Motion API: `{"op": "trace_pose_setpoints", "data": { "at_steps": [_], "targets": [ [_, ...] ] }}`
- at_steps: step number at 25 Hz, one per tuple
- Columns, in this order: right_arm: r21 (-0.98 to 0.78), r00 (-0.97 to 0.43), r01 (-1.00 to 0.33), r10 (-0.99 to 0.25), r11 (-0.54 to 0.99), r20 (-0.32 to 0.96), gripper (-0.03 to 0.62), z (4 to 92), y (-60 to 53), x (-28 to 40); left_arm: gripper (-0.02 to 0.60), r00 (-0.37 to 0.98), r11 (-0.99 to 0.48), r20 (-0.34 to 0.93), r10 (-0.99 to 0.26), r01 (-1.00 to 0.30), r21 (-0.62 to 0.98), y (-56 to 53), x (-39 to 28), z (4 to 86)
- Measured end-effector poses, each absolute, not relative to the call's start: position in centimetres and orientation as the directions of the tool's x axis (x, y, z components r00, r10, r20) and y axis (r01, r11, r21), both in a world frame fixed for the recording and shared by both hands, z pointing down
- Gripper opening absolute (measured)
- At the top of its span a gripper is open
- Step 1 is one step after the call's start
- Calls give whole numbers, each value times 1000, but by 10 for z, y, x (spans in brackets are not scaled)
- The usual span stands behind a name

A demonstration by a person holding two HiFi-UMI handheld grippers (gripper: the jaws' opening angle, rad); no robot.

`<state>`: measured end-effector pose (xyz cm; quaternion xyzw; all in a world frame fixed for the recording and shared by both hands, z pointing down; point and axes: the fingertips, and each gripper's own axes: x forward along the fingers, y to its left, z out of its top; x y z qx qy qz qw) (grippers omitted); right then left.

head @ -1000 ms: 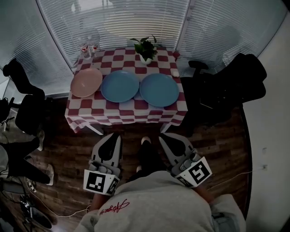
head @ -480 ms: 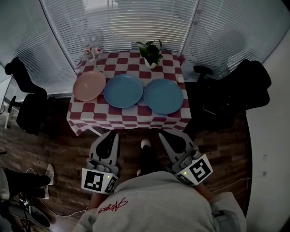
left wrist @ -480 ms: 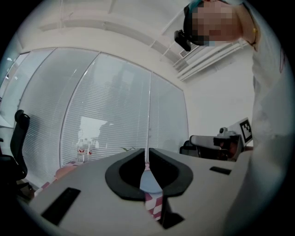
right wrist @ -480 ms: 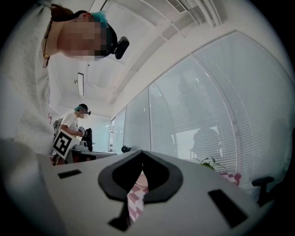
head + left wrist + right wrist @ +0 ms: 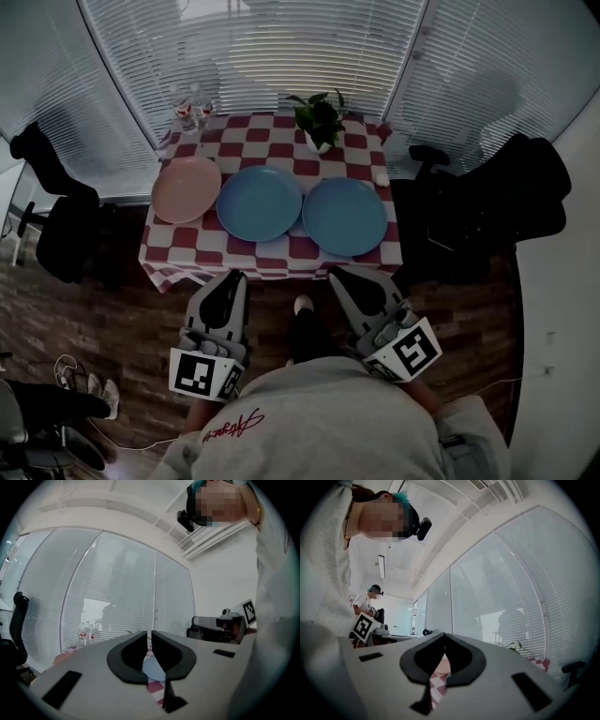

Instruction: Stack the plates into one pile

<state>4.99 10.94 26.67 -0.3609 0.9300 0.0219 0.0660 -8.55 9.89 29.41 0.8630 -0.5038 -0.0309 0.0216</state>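
Plates lie unstacked: the pink plate (image 5: 187, 176), the middle blue plate (image 5: 259, 202) and the right blue plate (image 5: 344, 216) sit in a close row on the checkered table (image 5: 272, 127). Your left tongs (image 5: 234, 276) and right tongs (image 5: 336, 274) are both closed and empty, short of the table's near edge. All the stacking is left for you to do.

A table (image 5: 157, 251) under a checked cloth (image 5: 264, 131) carries three plates in a row: pink plate (image 5: 187, 176) at left, middle blue plate (image 5: 259, 202), right blue plate (image 5: 344, 216). A potted plant (image 5: 320, 120) and bottles (image 5: 191, 105) stand along the far edge.
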Motion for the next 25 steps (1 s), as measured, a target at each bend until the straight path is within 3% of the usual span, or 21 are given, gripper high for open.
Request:
{"op": "trace_pose_setpoints", "data": {
  "at_steps": [25],
  "targets": [
    [-11,-730,-670,-661,743,-171,11,251,-14,73,38,449,-451,-33,-893,-891,55,-13,-79,283]
  ]
}}
